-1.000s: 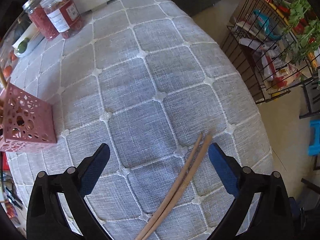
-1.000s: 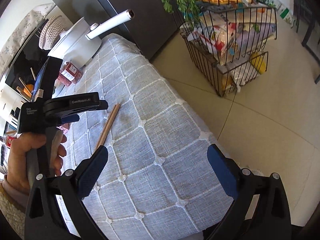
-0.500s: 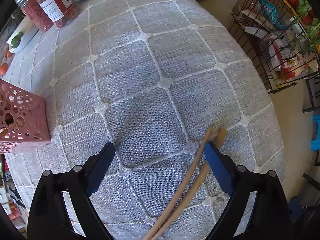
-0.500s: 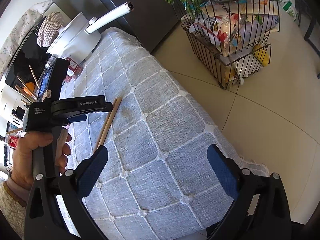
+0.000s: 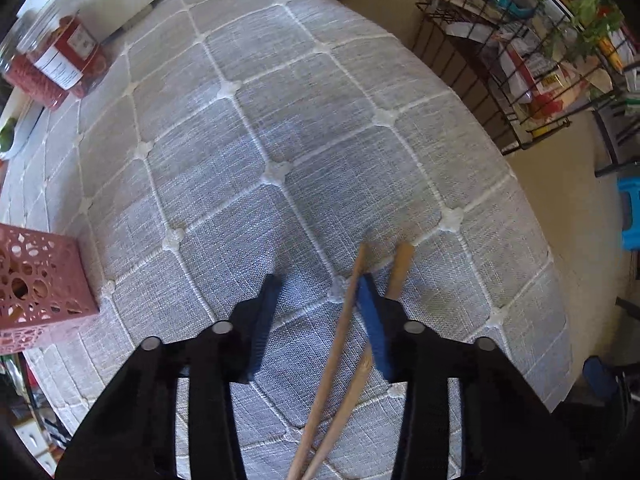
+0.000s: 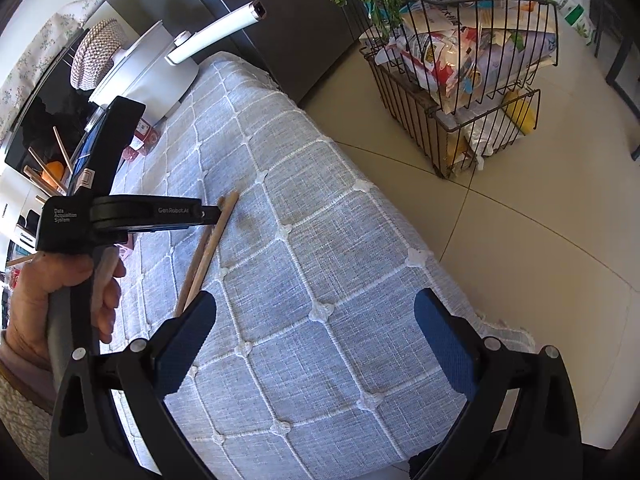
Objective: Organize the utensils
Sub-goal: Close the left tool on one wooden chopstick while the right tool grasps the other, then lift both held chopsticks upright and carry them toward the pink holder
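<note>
Two long, slim wooden chopsticks (image 5: 340, 356) lie on the grey-blue checked tablecloth (image 5: 256, 136) that covers the table, and everything here is placed from them. In the left wrist view they run from the bottom edge up toward the middle of the cloth, their far tips slightly apart. The left gripper (image 5: 320, 304) points down over them and its jaws have just been closing: the right-hand blue pad has come in between the two sticks, so one chopstick lies in the narrowed gap and the other outside it. The opposite pad stands clear of the wood, so nothing is pinched yet. A pink perforated square holder (image 5: 36, 284) stands on the cloth well to the left of the chopsticks. Beyond them, at the far left corner, are clear plastic jars with red labels (image 5: 56, 60). Off the table's edge to their right stands a black wire rack of packets (image 5: 532, 64). The right gripper (image 6: 316, 332) hovers above the cloth to the right of the chopsticks, its blue pads spread wide with nothing between them
</note>
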